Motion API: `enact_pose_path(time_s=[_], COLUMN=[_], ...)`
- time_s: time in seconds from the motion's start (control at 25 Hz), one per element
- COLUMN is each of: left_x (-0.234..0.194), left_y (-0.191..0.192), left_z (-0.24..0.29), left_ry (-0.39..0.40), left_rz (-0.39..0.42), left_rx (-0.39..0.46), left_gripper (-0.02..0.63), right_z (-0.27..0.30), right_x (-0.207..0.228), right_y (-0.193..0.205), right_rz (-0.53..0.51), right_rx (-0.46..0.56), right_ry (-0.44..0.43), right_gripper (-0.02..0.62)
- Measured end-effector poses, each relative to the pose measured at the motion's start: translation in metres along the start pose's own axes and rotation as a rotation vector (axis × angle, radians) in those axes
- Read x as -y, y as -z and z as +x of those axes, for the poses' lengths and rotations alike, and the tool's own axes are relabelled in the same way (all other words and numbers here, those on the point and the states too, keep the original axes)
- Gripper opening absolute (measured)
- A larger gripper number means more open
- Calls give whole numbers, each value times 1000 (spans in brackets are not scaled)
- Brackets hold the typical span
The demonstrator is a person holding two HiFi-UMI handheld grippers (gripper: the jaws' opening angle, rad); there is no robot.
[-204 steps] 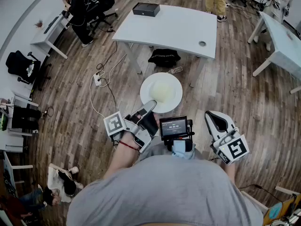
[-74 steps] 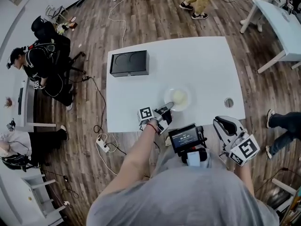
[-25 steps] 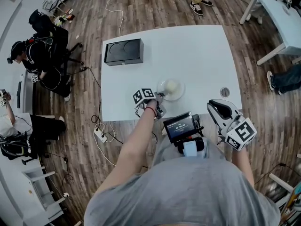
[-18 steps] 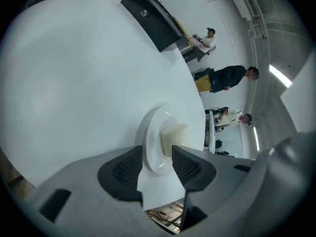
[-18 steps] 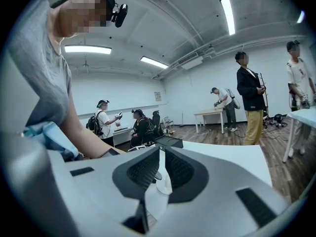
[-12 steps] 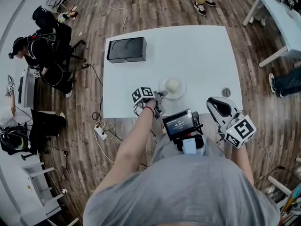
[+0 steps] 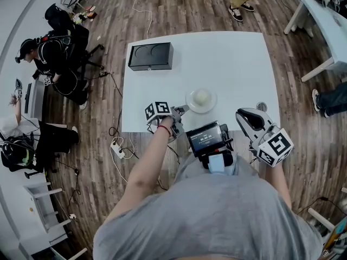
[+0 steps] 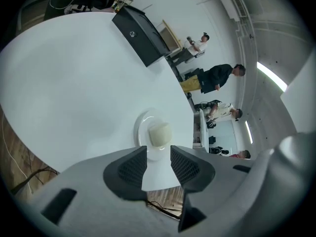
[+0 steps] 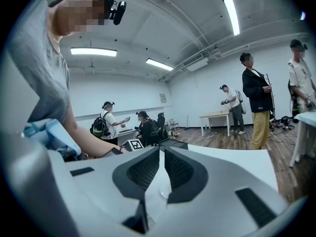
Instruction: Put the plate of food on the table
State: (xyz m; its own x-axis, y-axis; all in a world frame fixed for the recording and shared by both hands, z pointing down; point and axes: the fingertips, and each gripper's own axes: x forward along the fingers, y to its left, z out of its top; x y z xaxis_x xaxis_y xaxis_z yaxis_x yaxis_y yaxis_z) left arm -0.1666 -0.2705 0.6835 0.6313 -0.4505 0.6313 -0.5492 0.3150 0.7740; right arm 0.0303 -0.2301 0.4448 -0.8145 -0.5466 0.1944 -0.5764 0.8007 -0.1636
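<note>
A white plate (image 7: 201, 99) with a pale mound of food (image 7: 201, 96) rests on the white table (image 7: 227, 58), close to its near edge. My left gripper (image 7: 180, 110) hovers just short of the plate's near left rim, jaws a little apart and empty. In the left gripper view the plate (image 8: 144, 132) and food (image 8: 159, 134) lie beyond the left gripper (image 8: 158, 154), not between its pads. My right gripper (image 7: 242, 115) stays off the table's near right corner, shut on nothing. The right gripper (image 9: 162, 157) shows its pads almost together.
A black box (image 7: 150, 56) sits at the table's far left corner, and a round grommet (image 7: 262, 106) is set in the near right. People (image 7: 54, 53) and chairs stand to the left, cables (image 7: 116, 145) lie on the wood floor, and another white table (image 7: 325, 20) is at the right.
The plate went from being carried over the floor to resting on the table. In the last second my left gripper let go of its rim and drew back toward the near edge.
</note>
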Motion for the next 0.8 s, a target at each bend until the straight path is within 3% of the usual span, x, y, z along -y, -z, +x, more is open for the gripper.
enact_pose_path(time_s=[0.24, 0.44, 0.56, 0.8], left_x=[18, 49, 76, 124], left_y=[7, 11, 6, 1], left_z=[-9, -15, -26, -76], left_ry=[38, 131, 225, 336], left_rz=[43, 131, 273, 731], left_rx=[19, 51, 144, 462], left_gripper=[54, 20, 20, 20], right_z=[-3, -4, -4, -4], right_x=[0, 1, 2, 0], right_y=[0, 3, 6, 15], right_rz=[-7, -7, -9, 1], right_rx=[16, 22, 24, 5], right_ry=[-13, -7, 0, 0], right_gripper=[34, 34, 34, 34])
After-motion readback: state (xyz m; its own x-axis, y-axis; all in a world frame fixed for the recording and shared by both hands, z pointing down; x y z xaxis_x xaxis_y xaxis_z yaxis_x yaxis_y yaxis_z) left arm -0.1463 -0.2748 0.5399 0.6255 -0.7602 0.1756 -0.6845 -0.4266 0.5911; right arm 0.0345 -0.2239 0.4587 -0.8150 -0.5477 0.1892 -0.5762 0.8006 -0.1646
